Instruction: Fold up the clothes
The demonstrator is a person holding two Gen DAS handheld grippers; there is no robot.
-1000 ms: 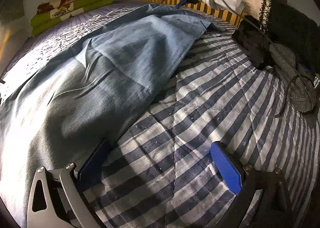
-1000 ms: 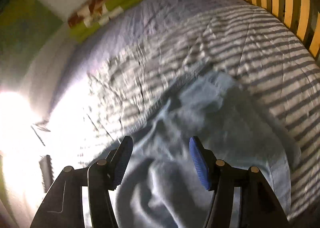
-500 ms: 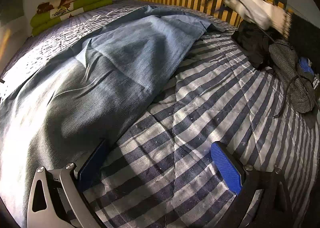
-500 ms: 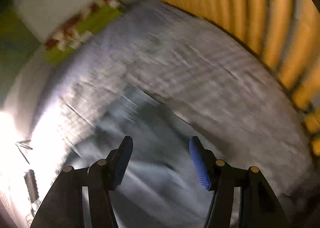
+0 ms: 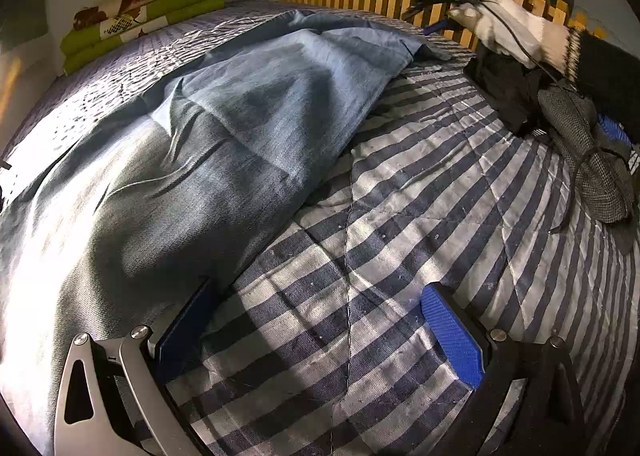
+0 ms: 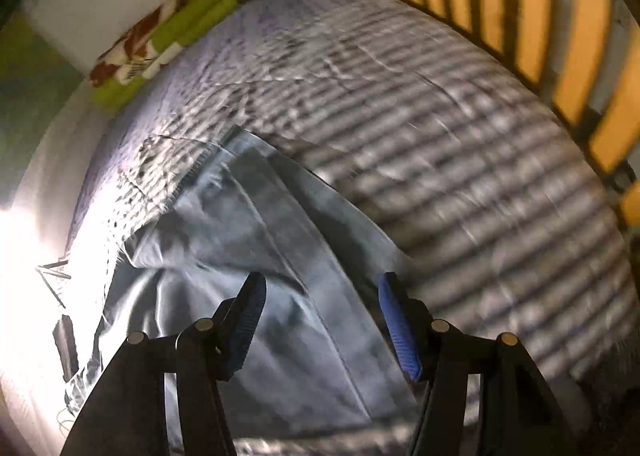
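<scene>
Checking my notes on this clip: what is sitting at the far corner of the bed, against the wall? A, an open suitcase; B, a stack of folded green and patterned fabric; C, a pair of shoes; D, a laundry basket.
B: a stack of folded green and patterned fabric lies at the far corner of the striped bed cover, beyond the spread-out blue garment.

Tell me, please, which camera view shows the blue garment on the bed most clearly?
The left wrist view. There the blue garment lies sharp and nearly whole across the striped bed cover, creases visible. The right wrist view shows only one end of it, blurred by motion, partly behind the open right gripper.
</scene>
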